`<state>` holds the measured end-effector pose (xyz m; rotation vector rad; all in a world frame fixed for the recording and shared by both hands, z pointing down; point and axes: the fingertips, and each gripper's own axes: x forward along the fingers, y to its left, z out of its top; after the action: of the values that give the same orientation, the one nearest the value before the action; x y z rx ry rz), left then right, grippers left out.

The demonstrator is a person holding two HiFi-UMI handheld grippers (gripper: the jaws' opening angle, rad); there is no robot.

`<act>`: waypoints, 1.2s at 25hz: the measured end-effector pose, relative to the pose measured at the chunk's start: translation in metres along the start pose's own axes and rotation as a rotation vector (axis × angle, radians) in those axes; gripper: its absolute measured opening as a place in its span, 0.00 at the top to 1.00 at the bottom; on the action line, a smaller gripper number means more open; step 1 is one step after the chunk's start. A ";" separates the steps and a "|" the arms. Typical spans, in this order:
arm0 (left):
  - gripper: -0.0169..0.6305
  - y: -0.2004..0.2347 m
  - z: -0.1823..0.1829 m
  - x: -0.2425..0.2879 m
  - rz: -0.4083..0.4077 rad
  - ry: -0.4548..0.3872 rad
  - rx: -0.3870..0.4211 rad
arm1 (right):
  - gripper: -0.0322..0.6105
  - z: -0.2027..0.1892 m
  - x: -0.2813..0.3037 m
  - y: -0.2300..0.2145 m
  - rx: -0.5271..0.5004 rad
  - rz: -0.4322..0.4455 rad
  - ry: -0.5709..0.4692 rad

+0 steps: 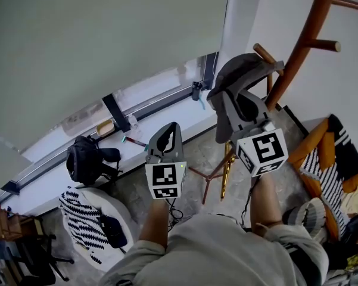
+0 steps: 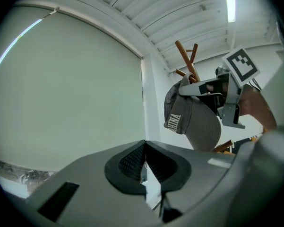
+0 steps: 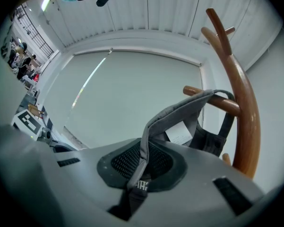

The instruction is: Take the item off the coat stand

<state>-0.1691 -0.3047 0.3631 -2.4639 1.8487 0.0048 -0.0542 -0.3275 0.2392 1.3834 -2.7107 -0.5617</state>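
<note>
Head view
- cap: grey, draped over a low peg of the coat stand, which rises at the right.
- right tool: raised under the cap, touching its lower edge.
- left tool: held up to the left of the cap, apart from it.
- black bag: on the sill by the window, well apart from the stand.

Left gripper view
- left tool: pads pressed together with nothing between them.
- cap: ahead and to the right, white lettering on its side, hanging against the coat stand.
- right tool: at the cap's upper part.

Right gripper view
- right tool: clamped on the cap's grey rim.
- cap: its band runs up from the jaws and over a wooden peg. A white label shows inside.
- coat stand: curved brown trunk just right of the cap.
</note>
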 end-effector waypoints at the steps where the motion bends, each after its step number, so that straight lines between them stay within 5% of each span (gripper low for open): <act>1: 0.96 0.000 0.003 0.003 -0.005 -0.006 0.001 | 0.91 0.000 0.001 -0.002 -0.005 -0.005 0.002; 15: 0.96 -0.016 0.030 0.023 -0.053 -0.060 -0.003 | 0.91 0.016 0.000 0.004 -0.056 0.033 0.009; 30: 0.96 0.012 0.034 0.007 0.015 -0.071 -0.007 | 0.91 0.040 0.021 0.021 -0.087 0.083 -0.063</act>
<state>-0.1777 -0.3134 0.3286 -2.4205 1.8417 0.0986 -0.0916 -0.3207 0.2062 1.2472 -2.7407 -0.7189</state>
